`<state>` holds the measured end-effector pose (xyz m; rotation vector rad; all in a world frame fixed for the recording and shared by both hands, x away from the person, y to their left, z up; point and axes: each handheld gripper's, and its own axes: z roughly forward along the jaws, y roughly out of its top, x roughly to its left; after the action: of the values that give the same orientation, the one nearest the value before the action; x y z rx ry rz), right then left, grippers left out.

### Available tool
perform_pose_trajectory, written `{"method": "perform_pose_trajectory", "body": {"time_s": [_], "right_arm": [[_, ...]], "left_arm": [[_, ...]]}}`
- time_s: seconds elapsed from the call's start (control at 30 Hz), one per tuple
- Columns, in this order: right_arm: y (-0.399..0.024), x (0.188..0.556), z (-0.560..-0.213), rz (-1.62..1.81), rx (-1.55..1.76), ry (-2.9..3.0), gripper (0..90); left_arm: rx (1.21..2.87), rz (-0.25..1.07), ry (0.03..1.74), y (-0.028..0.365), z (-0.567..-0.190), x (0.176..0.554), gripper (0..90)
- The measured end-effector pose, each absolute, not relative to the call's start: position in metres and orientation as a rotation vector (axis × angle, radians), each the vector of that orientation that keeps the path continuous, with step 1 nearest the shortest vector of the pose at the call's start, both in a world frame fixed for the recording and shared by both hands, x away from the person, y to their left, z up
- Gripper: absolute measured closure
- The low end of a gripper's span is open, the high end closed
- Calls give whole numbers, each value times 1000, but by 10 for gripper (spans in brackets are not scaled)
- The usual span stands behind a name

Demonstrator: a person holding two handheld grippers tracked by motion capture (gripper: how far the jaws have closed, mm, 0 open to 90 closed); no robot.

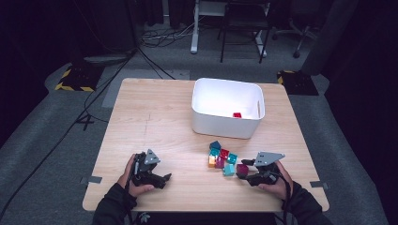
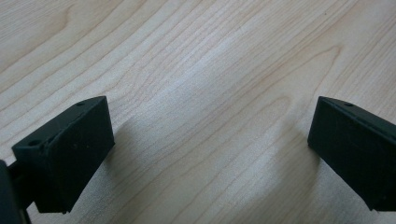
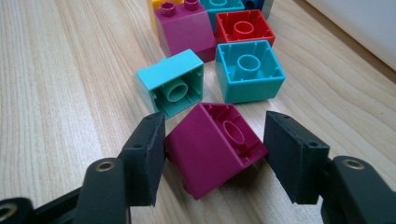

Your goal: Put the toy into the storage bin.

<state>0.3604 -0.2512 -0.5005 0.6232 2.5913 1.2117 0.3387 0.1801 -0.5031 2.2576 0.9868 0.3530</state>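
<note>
1. My right tool [image 3: 212, 154] is clamping the magenta block [image 3: 212, 151], tilted on the bench [image 3: 56, 93] just beside the block pile [image 1: 221, 158], so I can lift it clear
2. My left tool [image 2: 210, 149] is idling wide and empty
3. The bin [image 1: 228, 108] is holding one red block [image 1: 237, 115], likely the drop spot

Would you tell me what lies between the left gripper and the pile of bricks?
Only bare wooden table lies between the left gripper and the pile of bricks, as the high view shows.
</note>
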Motion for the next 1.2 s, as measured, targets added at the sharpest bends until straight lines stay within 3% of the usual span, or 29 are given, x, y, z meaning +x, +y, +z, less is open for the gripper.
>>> {"method": "perform_pose_trajectory", "body": {"time_s": [1.2], "right_arm": [[-261, 364, -489, 1250, 658, 2515, 408]], "left_arm": [[2258, 351, 986, 180, -503, 339, 6]]}}
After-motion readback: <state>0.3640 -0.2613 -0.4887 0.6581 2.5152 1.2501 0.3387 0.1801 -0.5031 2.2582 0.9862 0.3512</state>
